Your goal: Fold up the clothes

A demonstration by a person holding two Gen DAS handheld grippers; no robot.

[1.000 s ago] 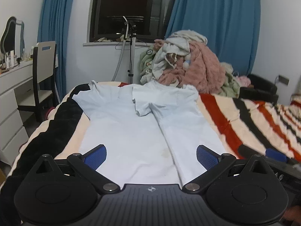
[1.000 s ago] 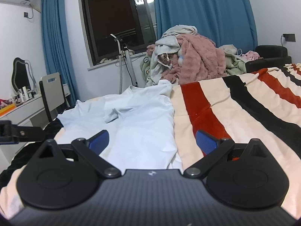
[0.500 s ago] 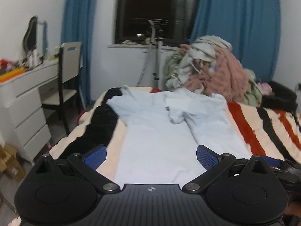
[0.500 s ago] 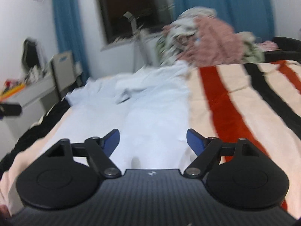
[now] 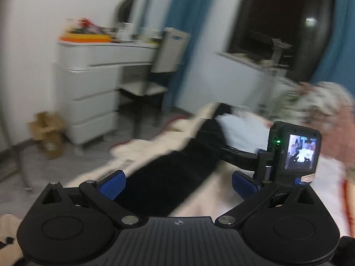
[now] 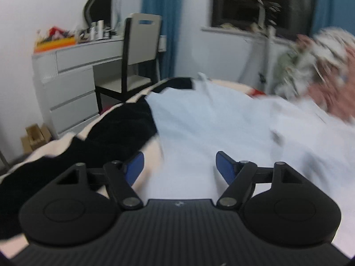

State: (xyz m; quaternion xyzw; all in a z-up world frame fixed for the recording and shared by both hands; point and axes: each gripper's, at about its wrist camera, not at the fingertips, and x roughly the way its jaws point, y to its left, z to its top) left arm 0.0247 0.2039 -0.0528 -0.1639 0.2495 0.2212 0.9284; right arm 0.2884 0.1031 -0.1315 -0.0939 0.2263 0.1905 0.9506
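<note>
A pale blue shirt [image 6: 221, 122] lies spread flat on the striped blanket [image 6: 115, 130], with one side folded inward. My right gripper [image 6: 180, 168] hovers low over the shirt's near left part, close to its left edge. Its jaws are closing, and the blue pads [image 6: 135, 168] stand apart with only flat cloth beneath them. My left gripper [image 5: 178, 185] is open over the blanket's black stripe [image 5: 173, 177], left of the shirt [image 5: 241, 128], and holds nothing. The right gripper's camera unit [image 5: 292, 153] shows just ahead of the left one. Both views are blurred.
A white dresser [image 5: 88, 93] with a cluttered top stands left of the bed, with a chair [image 6: 137, 51] and a cardboard box [image 5: 47, 133] on the floor. A heap of clothes [image 6: 321, 66] fills the bed's far right. Behind are a dark window and blue curtains.
Both views have swung left toward the dresser. The right gripper crossed from the shirt's right side to its left, its jaws narrowing. Its camera unit has come into the left view.
</note>
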